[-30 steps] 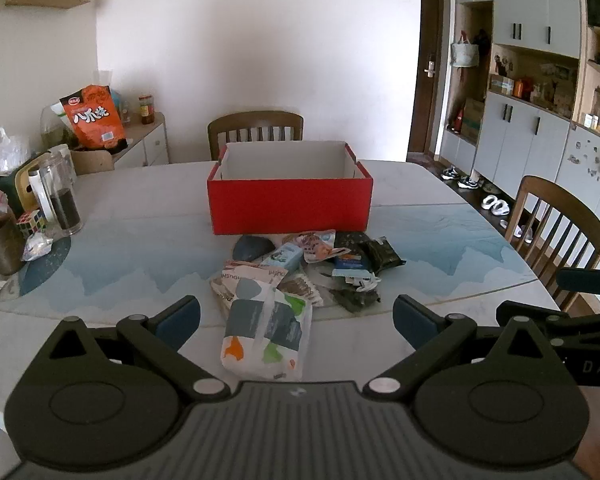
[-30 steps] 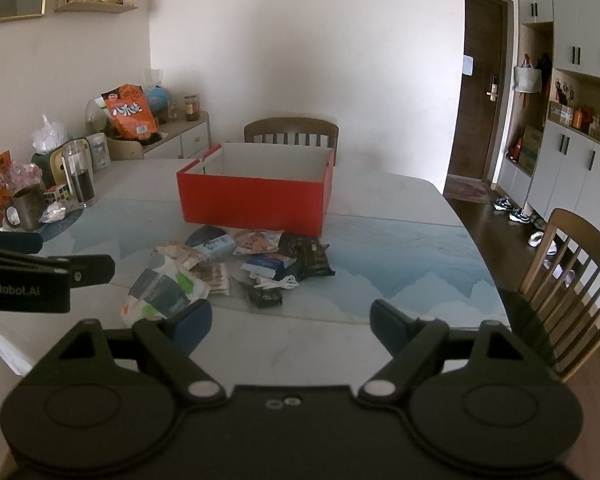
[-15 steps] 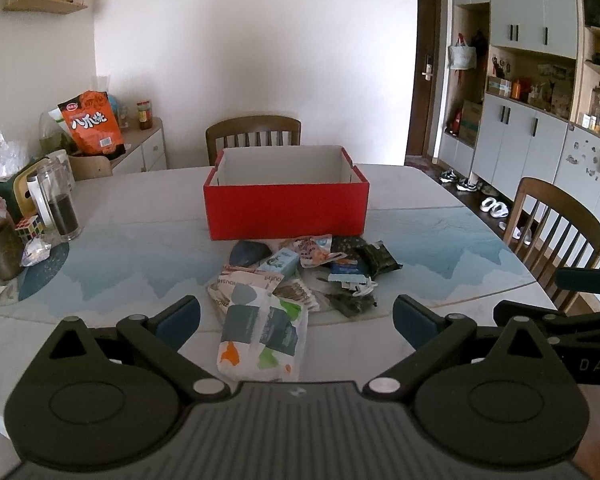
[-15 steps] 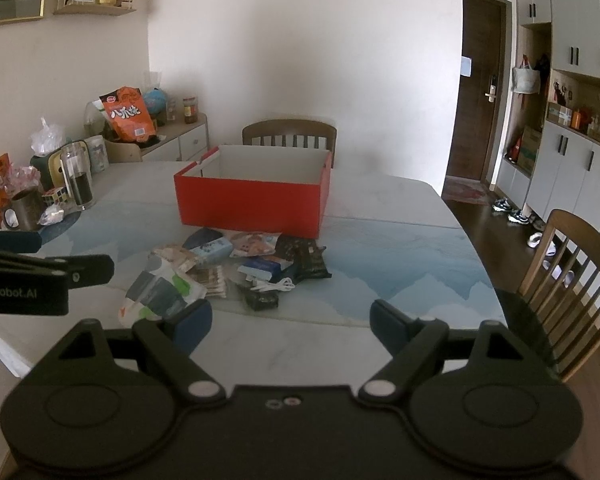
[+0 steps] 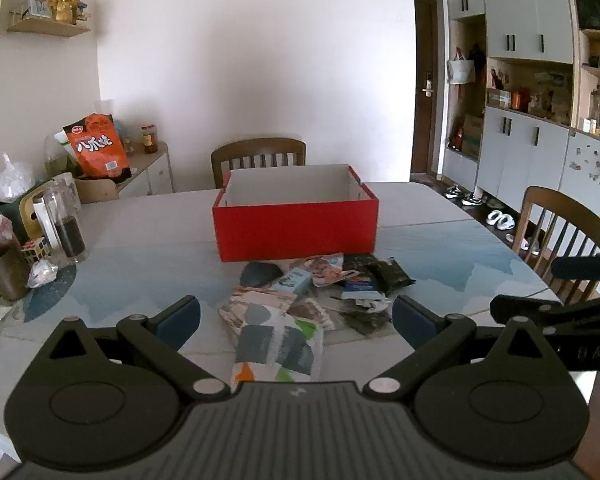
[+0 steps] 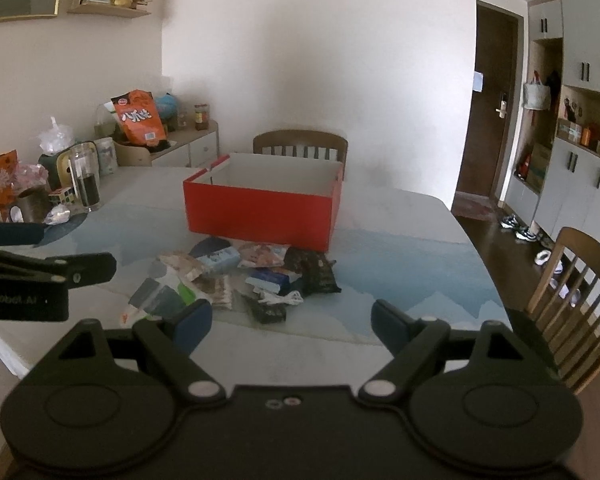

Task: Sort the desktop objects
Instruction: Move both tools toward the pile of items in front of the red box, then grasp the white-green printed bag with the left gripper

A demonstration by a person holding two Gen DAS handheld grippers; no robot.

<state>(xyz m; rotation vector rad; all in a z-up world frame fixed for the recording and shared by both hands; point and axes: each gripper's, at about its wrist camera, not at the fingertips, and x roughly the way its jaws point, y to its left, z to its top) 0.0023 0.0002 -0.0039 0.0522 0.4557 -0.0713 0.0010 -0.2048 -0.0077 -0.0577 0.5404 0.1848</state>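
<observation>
An open red box [image 5: 296, 220] [image 6: 260, 216] stands mid-table, and what shows of its white inside is bare. In front of it lies a heap of small packets: a white pack with grey and green patches [image 5: 278, 346] [image 6: 160, 298], a dark grey pouch [image 5: 260, 273], a light blue carton [image 5: 294, 280] [image 6: 220, 259], dark wrappers [image 5: 392, 274] [image 6: 314, 272] and a white cable [image 6: 282, 298]. My left gripper [image 5: 296, 316] is open above the near edge of the heap, holding nothing. My right gripper [image 6: 292, 322] is open too, just short of the heap.
At the table's left edge stand a glass jar [image 5: 62, 224], a brown mug [image 5: 4, 276] and a puzzle cube [image 5: 34, 250]. An orange snack bag [image 5: 100, 148] sits on a side cabinet. Wooden chairs stand behind the box [image 5: 258, 158] and on the right [image 5: 560, 228].
Both views have tilted upward a little, so the box and the heap sit lower in frame. Both grippers stay open and nothing on the table has moved.
</observation>
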